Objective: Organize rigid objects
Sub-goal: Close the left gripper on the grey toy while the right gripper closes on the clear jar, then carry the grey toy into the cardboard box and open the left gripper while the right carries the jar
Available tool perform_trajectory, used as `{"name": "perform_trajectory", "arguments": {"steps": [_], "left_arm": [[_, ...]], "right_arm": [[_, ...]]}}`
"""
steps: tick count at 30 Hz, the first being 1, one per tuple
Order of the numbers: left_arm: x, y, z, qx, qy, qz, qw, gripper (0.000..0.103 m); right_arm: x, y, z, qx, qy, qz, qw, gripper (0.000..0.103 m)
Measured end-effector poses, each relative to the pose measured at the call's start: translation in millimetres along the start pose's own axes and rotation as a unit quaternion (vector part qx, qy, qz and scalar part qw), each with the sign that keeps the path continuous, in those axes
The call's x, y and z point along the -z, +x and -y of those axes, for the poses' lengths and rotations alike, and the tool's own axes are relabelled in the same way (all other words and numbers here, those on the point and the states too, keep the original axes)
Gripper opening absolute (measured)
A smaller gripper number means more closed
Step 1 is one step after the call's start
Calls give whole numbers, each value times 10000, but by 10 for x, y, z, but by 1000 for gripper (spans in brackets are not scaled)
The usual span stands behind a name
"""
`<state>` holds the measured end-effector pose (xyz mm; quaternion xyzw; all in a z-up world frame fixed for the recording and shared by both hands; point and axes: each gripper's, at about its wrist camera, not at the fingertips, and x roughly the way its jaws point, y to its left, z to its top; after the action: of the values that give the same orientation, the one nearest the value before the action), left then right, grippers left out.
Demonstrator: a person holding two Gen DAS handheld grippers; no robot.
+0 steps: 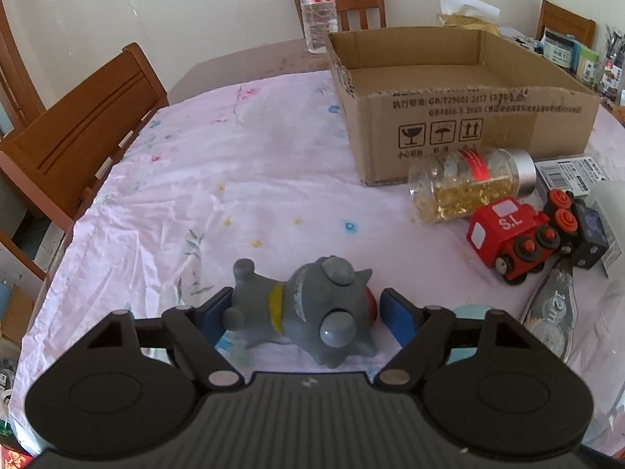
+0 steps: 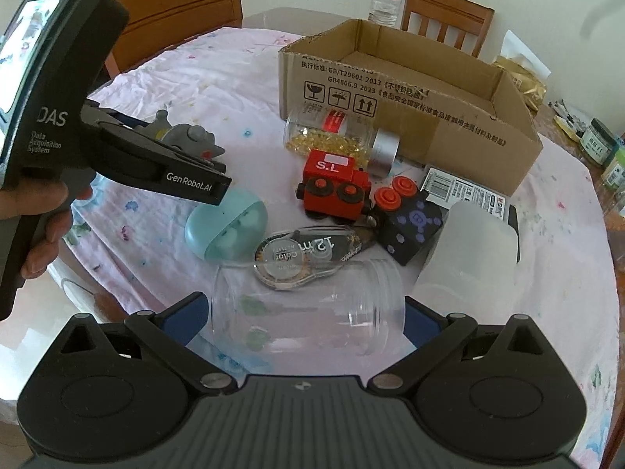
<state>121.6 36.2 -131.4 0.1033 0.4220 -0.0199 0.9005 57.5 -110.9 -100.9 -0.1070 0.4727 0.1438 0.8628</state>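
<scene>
A grey toy animal (image 1: 312, 312) with a yellow collar lies on its side on the pink cloth, between the fingers of my left gripper (image 1: 308, 310). The left pad touches its legs, while a thin gap shows at the right pad, so the gripper is open. From the right wrist view, the left gripper (image 2: 183, 164) is seen side-on with the toy (image 2: 187, 136) in it. My right gripper (image 2: 304, 320) is shut on a clear plastic jar (image 2: 308, 305) lying sideways, with both pads tight against its ends. An open cardboard box (image 1: 461, 117) stands at the back right.
Near the box lie a bottle of yellow capsules (image 1: 468, 183), a red toy train (image 1: 511, 234), a black cube (image 2: 410, 226), a tape dispenser (image 2: 304, 254), a teal egg-shaped case (image 2: 230, 226) and a frosted cup (image 2: 468, 250). A water bottle (image 1: 317, 8) and wooden chairs (image 1: 82, 125) stand around the table.
</scene>
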Motion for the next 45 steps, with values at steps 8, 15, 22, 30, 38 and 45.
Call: {"name": "perform_trajectory", "arguments": {"steps": [8,15,22,30,38,45], "left_arm": [[-50,13,-79,221,114,-97,9996,73],[-179,-19,-207,636,413,-240,9968,72],[-546,-182,-366,1306,916,-178,9870,72],[-1197,-317,-310,1832,1444,318,9719,72],[-1697,-194,22,1701,1339,582,9746,72],[-1980,84,301,1609,1281,525,9772,72]], "right_arm": [[-68,1,12,11,5,-171,9999,93],[-163,-60,112,-150,150,-207,9996,93],[-410,-204,328,-53,365,-89,9993,93],[-773,-469,586,427,518,370,9971,93],[-1105,-449,1031,238,414,831,9954,93],[-1281,-290,1364,106,411,893,9951,93]]}}
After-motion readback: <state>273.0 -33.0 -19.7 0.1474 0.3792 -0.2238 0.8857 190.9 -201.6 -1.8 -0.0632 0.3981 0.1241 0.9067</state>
